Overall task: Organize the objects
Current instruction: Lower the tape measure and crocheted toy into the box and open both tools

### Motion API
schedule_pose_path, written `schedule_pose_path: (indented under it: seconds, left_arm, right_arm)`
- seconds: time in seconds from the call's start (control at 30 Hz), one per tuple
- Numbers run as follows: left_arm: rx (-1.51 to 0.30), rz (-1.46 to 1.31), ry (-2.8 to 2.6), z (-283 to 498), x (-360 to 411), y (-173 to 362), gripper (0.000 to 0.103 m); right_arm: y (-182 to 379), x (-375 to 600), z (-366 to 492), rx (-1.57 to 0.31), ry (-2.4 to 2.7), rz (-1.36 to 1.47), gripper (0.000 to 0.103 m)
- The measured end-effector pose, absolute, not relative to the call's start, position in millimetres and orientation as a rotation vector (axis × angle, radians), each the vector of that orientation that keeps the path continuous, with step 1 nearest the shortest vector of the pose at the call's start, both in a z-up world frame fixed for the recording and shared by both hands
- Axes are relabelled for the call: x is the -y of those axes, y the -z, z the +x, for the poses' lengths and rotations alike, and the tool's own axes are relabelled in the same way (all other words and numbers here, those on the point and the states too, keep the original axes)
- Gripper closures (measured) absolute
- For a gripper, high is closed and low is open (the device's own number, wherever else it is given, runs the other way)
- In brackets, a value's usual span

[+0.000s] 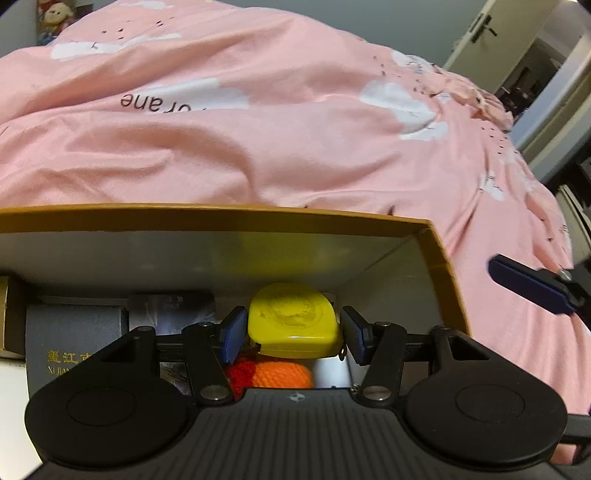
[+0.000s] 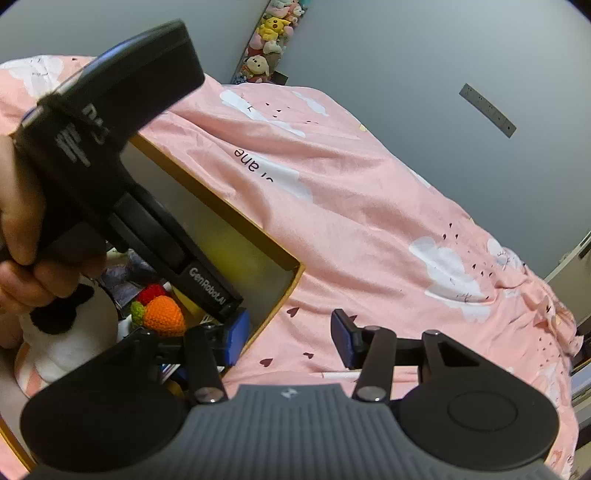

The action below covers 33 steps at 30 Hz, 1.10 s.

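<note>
1. Left gripper (image 1: pixel 293 334): jaws clamped on the yellow case (image 1: pixel 293 321), held inside the box (image 1: pixel 439 258) above the orange yarn (image 1: pixel 282 374).
2. Right gripper (image 2: pixel 288 341): jaws apart, empty, straddling the box corner; left is nearer.

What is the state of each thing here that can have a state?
Left claw: shut on the yellow case, inside the box.
Right claw: open, empty, straddling the box's corner.
Box: open, no lid on it.
Crochet carrot: lying in the box.
Door: open.
</note>
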<state>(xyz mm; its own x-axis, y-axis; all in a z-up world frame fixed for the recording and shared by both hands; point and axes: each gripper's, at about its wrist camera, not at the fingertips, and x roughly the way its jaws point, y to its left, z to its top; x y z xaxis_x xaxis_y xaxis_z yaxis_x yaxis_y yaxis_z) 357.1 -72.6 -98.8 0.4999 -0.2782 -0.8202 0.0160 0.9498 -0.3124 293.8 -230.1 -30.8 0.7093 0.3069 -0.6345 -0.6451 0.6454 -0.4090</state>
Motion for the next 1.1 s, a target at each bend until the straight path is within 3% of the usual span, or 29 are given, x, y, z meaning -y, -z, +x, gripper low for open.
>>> schedule_pose_path:
  seconds: [0.13,0.33,0.53,0.63,0.7,0.9,1.1]
  left_arm:
    - [-1.071,-0.328,0.181,359.8,65.9,104.9,0.040]
    - [-1.044,-0.346,0.207,356.4,61.8,97.2,0.032]
    - [-1.023,-0.323,0.225,349.9,60.5,80.9,0.032]
    - [-1.021,-0.272,0.225,344.3,61.5,74.4,0.038]
    - [-1.034,-0.218,0.211,341.3,64.0,74.3,0.051]
    - [-1.057,-0.160,0.200,340.1,70.9,84.9,0.064]
    - [-1.071,-0.163,0.209,346.1,77.0,96.0,0.068]
  right_arm:
    - [29.1,229.9,295.5,-0.561,-0.582,-0.652,0.051]
    - [29.2,229.5,294.7,-0.567,-0.582,-0.658,0.050]
    - [25.9,229.9,290.1,-0.576,-0.588,-0.646,0.048]
    - [21.6,229.7,284.1,-0.569,-0.588,-0.645,0.043]
    - [19.3,229.4,280.1,-0.567,-0.589,-0.644,0.043]
    - [14.9,229.0,268.6,-0.562,-0.602,-0.651,0.043]
    - [16.0,232.9,267.7,-0.571,-0.600,-0.645,0.043]
